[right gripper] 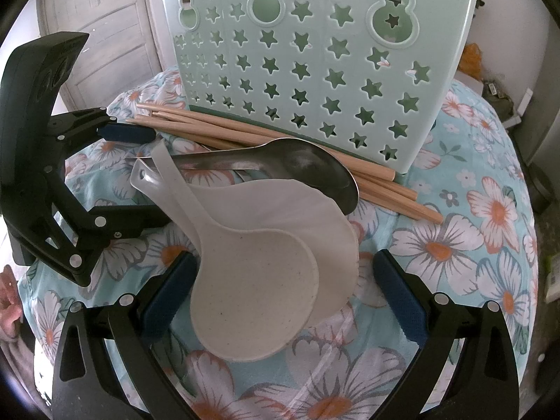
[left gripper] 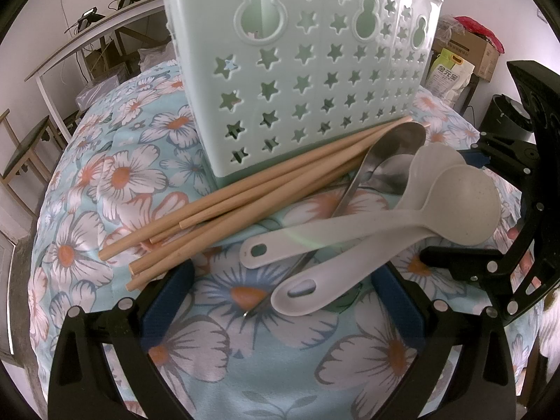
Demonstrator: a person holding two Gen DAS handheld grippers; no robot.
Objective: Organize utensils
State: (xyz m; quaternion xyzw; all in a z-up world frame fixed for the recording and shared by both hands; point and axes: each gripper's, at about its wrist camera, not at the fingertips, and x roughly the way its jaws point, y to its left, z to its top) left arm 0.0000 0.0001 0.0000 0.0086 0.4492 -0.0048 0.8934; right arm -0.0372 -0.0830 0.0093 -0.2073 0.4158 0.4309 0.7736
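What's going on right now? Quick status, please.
Both hand-held grippers open, left, right. Spoons and chopsticks piled loose before holder. Nothing grasped yet.

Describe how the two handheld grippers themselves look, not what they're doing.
Both the left gripper and the right gripper share one build: black frames with cut-out slots, silver round fasteners, and fingers faced with dark blue ridged pads. No cables or sleeves show.

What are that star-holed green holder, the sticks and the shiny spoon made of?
Holder: looks like glossy moulded plastic, pale mint, with punched star holes. Chopsticks: probably bamboo or wood, matt tan with cut ends. Shiny spoon: likely stainless steel, mirror-like reflections.
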